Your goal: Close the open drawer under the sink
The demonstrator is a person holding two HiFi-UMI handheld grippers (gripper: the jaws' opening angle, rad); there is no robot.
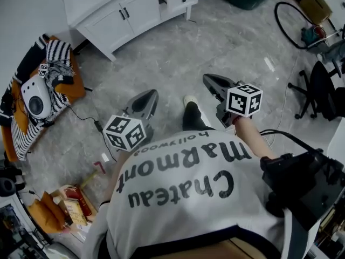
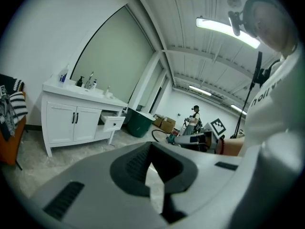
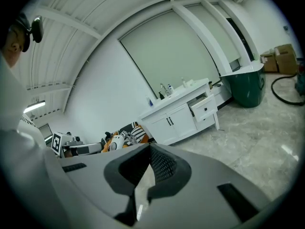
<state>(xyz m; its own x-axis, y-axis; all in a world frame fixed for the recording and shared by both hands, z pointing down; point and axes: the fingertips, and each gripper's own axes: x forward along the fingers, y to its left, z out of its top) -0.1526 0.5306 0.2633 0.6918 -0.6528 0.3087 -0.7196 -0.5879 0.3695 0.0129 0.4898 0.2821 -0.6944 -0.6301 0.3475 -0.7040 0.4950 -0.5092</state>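
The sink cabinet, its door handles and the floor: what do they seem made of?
Sink cabinet: probably painted wood or board, smooth matte white, with panelled doors. Door handles: thin dark bars, likely black metal, too small to be sure. Floor: grey, cloudy veining, mild sheen, so polished concrete or stone-look tile; I cannot tell which.

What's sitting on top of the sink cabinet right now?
A blue bottle at the left end, a faucet and small bottles beside it. Anything lying flat on the countertop is hidden by its front edge.
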